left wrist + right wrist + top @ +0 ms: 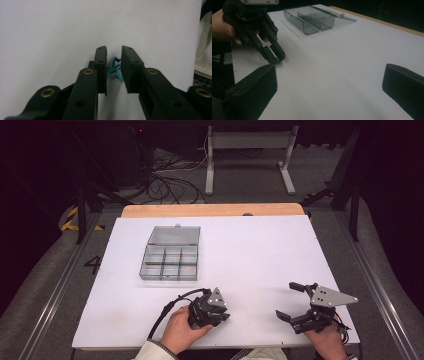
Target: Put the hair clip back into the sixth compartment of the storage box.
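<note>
My left gripper is tipped down onto the white table near its front edge, and the small teal rubber band lies right between its jaws. In the left gripper view the crumpled band sits on the table in the narrow gap, touching or nearly touching the inner face of the left-hand jaw and just short of the other. The jaws are nearly closed around it but a sliver of gap remains on that side, so I judge they are not yet pinching it firmly. The band's tangle runs roughly along the jaws, so squeezing straight in should catch it across its thin width.

My right gripper rests well apart to the right, jaws spread wide and holding nothing. The left one is plainly the nearer hand for this pickup.

The clear divided box stands open farther back and to the left, well away from the band, its lid lying flat behind it. From the band, it lies ahead of my left hand.
</note>
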`<action>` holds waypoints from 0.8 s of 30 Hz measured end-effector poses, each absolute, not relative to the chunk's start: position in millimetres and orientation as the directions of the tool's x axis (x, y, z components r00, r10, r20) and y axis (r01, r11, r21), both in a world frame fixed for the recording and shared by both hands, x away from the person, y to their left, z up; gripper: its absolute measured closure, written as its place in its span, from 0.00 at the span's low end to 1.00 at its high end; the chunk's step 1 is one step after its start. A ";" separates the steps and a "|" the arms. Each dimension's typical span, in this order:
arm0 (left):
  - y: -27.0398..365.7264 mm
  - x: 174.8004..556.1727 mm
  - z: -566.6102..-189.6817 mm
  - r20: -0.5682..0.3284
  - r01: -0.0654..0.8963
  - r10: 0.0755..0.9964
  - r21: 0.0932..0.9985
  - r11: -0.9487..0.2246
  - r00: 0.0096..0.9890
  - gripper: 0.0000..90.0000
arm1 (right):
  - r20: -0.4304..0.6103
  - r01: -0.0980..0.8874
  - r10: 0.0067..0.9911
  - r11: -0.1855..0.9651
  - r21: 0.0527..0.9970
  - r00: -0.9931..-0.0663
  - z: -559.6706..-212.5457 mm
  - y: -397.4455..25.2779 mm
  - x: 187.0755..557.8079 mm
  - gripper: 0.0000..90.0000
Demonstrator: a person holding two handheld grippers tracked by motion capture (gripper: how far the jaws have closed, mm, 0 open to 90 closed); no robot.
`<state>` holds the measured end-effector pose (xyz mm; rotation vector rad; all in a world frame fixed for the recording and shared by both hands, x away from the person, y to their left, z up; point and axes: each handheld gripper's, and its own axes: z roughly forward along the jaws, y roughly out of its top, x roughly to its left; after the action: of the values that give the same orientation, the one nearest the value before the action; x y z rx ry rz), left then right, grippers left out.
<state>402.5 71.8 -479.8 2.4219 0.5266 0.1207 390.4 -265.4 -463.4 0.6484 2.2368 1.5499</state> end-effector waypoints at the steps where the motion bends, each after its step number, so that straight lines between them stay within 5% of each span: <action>1: 72.0 402.4 -479.3 -0.044 0.339 0.399 0.615 -0.711 0.916 0.87 | -0.021 0.172 0.547 0.300 0.938 -0.837 -463.4 -265.5 390.4 0.01; 11: 73.2 399.2 -473.1 -0.028 0.323 0.394 0.627 -0.709 0.919 0.98 | -0.021 0.173 0.547 0.301 0.938 -0.837 -463.6 -265.4 390.7 0.01; 24: 79.0 397.8 -458.1 -0.029 0.319 0.405 0.670 -0.671 0.914 0.98 | -0.019 0.174 0.546 0.299 0.938 -0.838 -463.9 -265.2 390.9 0.01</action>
<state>397.8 79.0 -458.1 2.3581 0.5130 0.1580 390.9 -265.2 -463.9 0.6492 2.2384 1.5513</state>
